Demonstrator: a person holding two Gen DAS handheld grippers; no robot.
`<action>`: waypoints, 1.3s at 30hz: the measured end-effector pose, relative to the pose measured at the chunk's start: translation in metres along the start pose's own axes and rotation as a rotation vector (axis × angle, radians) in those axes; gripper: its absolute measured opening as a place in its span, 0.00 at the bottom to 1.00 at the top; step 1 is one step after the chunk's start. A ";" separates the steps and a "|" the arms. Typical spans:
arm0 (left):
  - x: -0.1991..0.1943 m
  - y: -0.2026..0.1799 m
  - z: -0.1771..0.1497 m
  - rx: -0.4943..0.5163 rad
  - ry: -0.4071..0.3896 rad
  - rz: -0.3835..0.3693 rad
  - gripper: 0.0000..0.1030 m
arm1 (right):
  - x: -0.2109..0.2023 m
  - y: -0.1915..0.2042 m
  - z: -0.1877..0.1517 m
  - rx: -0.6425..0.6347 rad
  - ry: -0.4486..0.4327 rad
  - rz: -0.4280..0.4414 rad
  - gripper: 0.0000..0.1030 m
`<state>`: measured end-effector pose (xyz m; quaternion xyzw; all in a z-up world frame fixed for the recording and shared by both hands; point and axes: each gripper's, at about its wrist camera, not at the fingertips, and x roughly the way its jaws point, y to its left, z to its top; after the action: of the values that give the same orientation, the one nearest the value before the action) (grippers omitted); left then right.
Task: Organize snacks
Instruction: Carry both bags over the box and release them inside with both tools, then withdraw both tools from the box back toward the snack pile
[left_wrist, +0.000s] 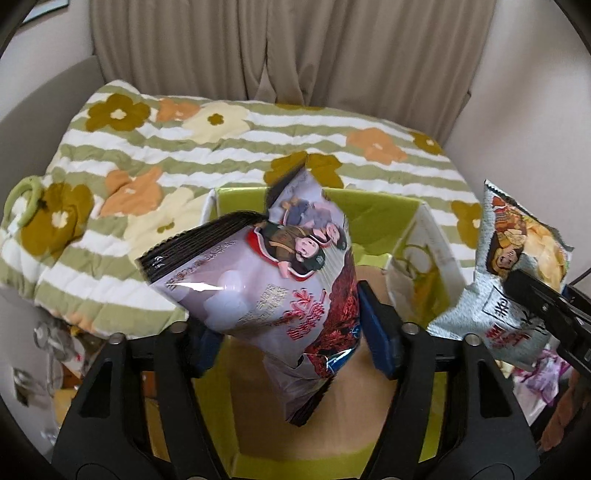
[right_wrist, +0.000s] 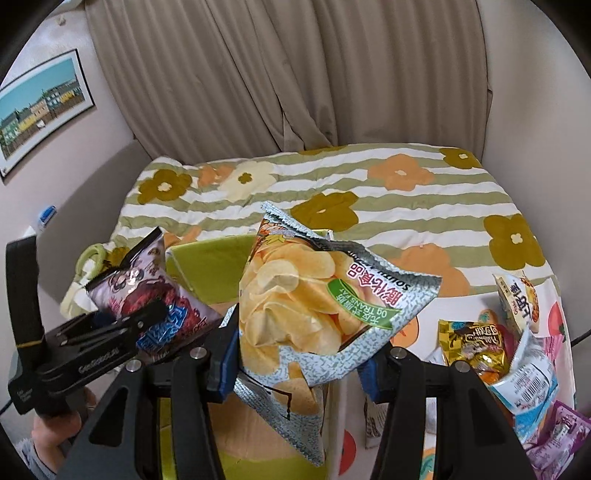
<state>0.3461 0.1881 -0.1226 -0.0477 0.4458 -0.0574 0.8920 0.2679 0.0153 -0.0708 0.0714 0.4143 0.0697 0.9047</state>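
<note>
— Left wrist view?
— My left gripper (left_wrist: 291, 332) stands wide. The purple snack bag (left_wrist: 258, 288) hangs tilted between my pads, which flank it without pinching. It is over the green box (left_wrist: 369, 218), towards the far wall. At the right edge, my right gripper (left_wrist: 535, 299) clamps the silver chip bag (left_wrist: 476, 295).

— Right wrist view?
— My right gripper (right_wrist: 299, 365) is partly closed, gripping the chip bag's (right_wrist: 295, 295) lower part. The bag leans over the box's (right_wrist: 210, 266) right wall. The purple bag (right_wrist: 129, 284) sits left, at my other fingers.
</note>
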 end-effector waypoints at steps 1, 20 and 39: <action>0.006 0.000 0.002 0.008 0.010 0.015 0.83 | 0.004 0.000 0.001 -0.003 0.008 -0.007 0.47; -0.017 0.034 -0.032 -0.137 0.030 0.111 0.95 | 0.090 0.020 0.027 -0.192 0.191 0.106 0.48; -0.056 0.031 -0.053 -0.085 -0.013 0.083 0.95 | 0.043 0.029 0.008 -0.239 0.138 0.046 1.00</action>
<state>0.2723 0.2254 -0.1146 -0.0672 0.4436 -0.0010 0.8937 0.3000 0.0516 -0.0923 -0.0322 0.4627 0.1440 0.8742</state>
